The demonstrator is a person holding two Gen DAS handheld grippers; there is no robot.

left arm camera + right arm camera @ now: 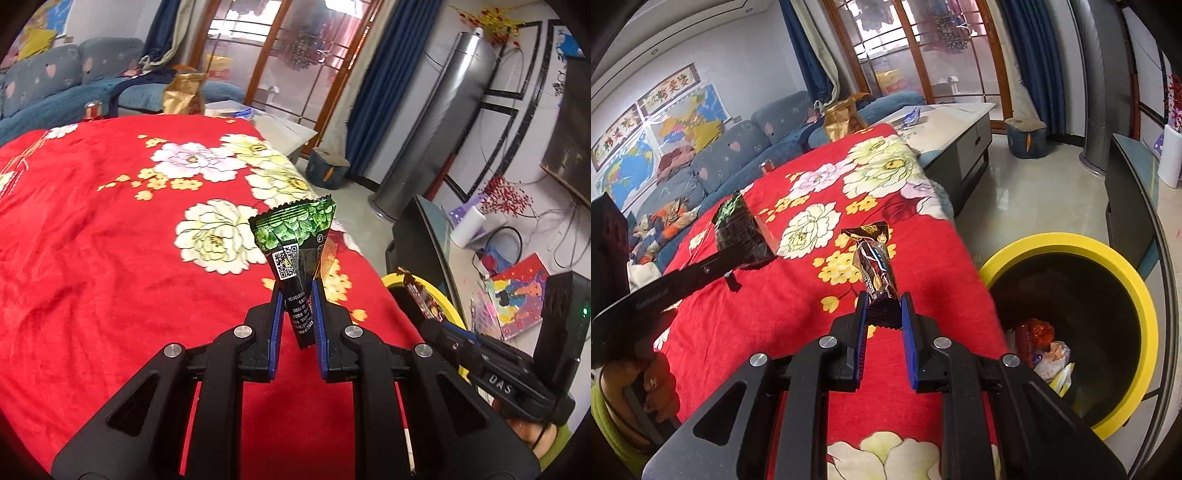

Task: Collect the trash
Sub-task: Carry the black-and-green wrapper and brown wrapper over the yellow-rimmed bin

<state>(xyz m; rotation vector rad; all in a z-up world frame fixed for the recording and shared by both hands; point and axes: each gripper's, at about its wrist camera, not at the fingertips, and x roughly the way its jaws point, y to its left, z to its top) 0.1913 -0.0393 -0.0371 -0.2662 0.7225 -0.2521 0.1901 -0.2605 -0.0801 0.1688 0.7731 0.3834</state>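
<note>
A green-and-black snack wrapper (295, 251) is pinched between the jaws of the left gripper (298, 295), its crimped green top fanned out above the blue pads and a QR code shown on its black side. It is held in the air above the red floral blanket (110, 229) that covers the tabletop. A dark, twisted candy-bar wrapper (875, 266) is clamped in the same way between the jaws of the right gripper (883, 306), its upper end flared open above the blanket. The two grippers are held side by side, the right one nearer the blanket's edge. Just beside that edge, on the floor, a black bin with a yellow rim (1145, 295) is seen, with several pieces of red and pale packaging lying at its bottom. Beyond the blanket a gold bag (184, 94), a blue sofa (738, 147) and a low grey cabinet (960, 140) are visible.
</note>
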